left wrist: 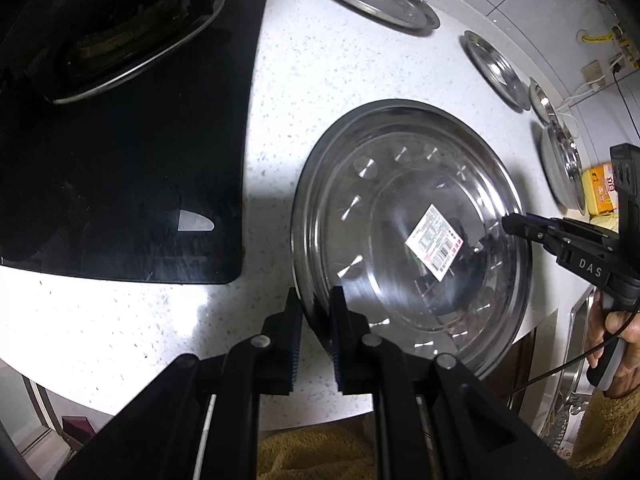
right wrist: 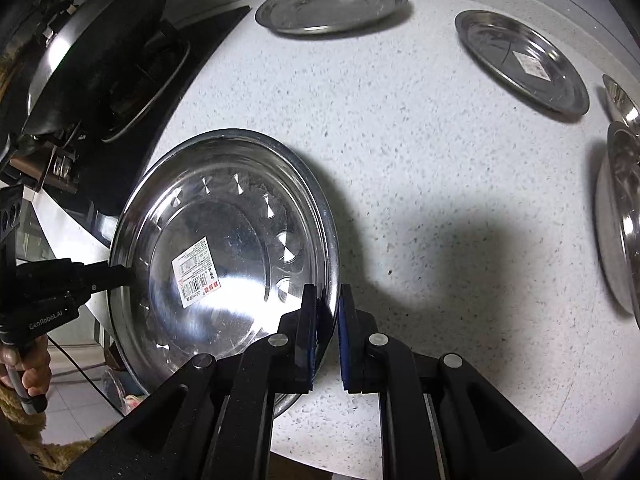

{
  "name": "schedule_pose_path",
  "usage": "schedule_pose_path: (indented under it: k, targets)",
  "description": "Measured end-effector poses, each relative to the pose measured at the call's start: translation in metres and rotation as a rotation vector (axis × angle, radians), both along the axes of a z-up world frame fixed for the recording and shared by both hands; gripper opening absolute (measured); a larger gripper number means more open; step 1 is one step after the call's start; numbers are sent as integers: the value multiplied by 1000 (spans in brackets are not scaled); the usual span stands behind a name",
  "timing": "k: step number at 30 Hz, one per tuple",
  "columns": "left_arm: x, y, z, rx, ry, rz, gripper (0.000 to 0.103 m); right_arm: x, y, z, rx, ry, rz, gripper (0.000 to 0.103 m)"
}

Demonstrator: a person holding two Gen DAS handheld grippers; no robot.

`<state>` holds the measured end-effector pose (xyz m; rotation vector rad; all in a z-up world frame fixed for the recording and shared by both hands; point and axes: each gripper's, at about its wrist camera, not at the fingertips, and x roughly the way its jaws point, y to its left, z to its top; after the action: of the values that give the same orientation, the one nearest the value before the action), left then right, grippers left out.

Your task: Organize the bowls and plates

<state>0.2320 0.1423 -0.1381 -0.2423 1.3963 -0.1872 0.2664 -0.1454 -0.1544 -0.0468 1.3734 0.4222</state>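
Note:
A large steel plate [left wrist: 412,236] with a barcode sticker is held between both grippers above the white speckled counter [left wrist: 280,92]. My left gripper [left wrist: 316,320] is shut on its near-left rim. My right gripper [right wrist: 326,320] is shut on the opposite rim of the same plate [right wrist: 224,248]; it shows in the left wrist view [left wrist: 516,226] at the plate's right edge. Smaller steel plates [right wrist: 332,4] [right wrist: 524,60] lie flat at the back of the counter. Steel bowls [right wrist: 620,216] sit at the far right.
A black glass gas hob [left wrist: 120,140] with a burner lies left of the plate. A wok [right wrist: 92,48] sits on it. A yellow carton [left wrist: 600,192] stands by the bowls. A sink [left wrist: 576,360] is at the right. The counter's front edge [left wrist: 160,396] is near.

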Motion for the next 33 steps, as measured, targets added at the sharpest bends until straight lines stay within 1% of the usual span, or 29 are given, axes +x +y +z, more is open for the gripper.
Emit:
schedule_pose_path:
  k: [3, 7, 10, 12, 13, 14, 15, 17, 19, 20, 21, 25, 33]
  targets:
    - [-1, -2, 4, 15, -18, -9, 13, -1, -3, -1, -3, 7, 8, 10]
    - [1, -3, 17, 51, -67, -23, 13, -1, -4, 10, -4, -18, 4, 12]
    - [-2, -4, 36, 86, -134, -47, 13, 0, -8, 20, -2, -38, 4, 14]
    - [-3, -6, 51, 112, -176, -70, 14, 0, -12, 31, -4, -60, 1, 20]
    - [-3, -7, 56, 116, -184, -74, 16, 0, -12, 35, -4, -70, -5, 27]
    - [-2, -8, 62, 117, -195, -80, 25, -1, -14, 42, -4, -85, -8, 34]
    - [0, -8, 66, 113, -201, -82, 32, -2, -15, 46, -6, -101, -7, 37]
    - [4, -10, 74, 101, -214, -90, 33, -3, -14, 55, -21, -131, -4, 46]
    - [7, -11, 80, 93, -218, -101, 40, -3, -14, 61, -28, -148, -6, 48]
    - [8, -11, 83, 86, -222, -105, 48, -3, -15, 64, -28, -153, -11, 48]
    - [9, -12, 85, 80, -226, -107, 50, -3, -16, 67, -26, -157, -17, 49]
    - [21, -17, 98, 56, -253, -117, 50, 0, -21, 79, -37, -185, -37, 50]
    - [51, -29, 122, 24, -305, -155, 50, 12, -43, 114, -73, -250, -117, 54]
